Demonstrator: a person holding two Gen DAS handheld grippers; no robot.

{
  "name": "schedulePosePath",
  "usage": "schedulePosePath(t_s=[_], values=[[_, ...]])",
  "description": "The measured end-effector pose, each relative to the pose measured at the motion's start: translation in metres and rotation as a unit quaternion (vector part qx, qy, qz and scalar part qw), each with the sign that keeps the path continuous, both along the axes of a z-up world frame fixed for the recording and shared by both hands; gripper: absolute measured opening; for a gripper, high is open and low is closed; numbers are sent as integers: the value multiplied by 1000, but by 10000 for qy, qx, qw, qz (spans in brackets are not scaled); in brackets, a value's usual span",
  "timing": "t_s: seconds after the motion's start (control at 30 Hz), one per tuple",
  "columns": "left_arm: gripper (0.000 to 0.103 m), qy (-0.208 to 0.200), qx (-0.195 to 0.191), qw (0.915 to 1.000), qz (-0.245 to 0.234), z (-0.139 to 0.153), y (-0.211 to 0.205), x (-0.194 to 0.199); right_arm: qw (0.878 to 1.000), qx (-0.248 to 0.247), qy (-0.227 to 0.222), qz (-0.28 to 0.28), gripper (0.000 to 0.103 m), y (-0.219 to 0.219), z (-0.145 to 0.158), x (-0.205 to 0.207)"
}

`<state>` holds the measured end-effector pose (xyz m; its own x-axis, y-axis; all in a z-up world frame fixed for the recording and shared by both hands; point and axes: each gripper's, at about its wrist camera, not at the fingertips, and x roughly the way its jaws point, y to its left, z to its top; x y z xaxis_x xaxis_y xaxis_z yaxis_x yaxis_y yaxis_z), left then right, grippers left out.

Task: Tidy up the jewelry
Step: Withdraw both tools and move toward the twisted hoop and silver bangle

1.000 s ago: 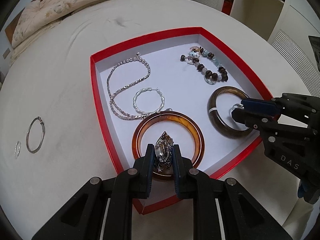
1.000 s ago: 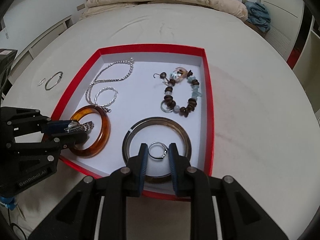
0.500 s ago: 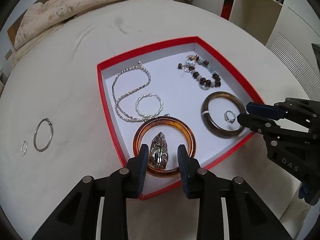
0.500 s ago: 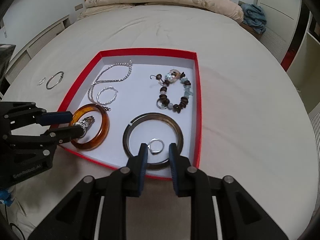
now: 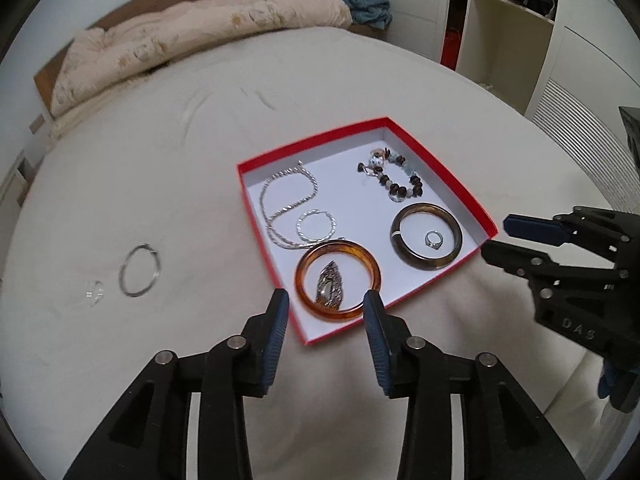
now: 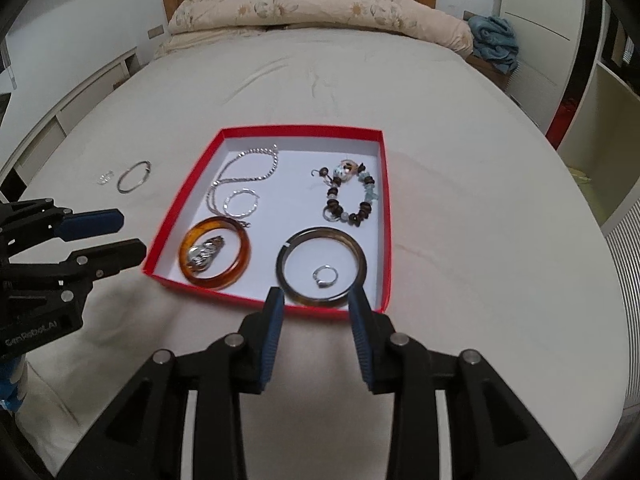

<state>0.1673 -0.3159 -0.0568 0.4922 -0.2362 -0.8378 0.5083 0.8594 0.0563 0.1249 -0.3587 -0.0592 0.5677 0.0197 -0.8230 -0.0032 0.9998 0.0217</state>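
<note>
I had both claws hanging above the near edge of the red box on the bed. My left claw was spreading its jaws, nothing between them; below it the metal watch lay inside the amber bangle. My right claw was spreading too, also empty, over the dark bangle with the small ring lying inside it. Farther back in the box lay the silver chain, a twisted silver hoop and the beaded bracelet. Outside the box, on the bedsheet to its left, lay a thin silver bracelet and just beside it a small clear piece. A folded quilt lay at the headboard.
</note>
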Motion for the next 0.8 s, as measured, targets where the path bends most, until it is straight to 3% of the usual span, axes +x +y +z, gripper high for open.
schedulePosePath(t_s=[0.33,0.8], values=[[48,-404,73,9991,72,37,30,-53,9993,80,-318,-157,32,17,42,-51],[50,-800,56,9958,433,77,91,-132,9975,92,-688,-151,32,52,90,-125]])
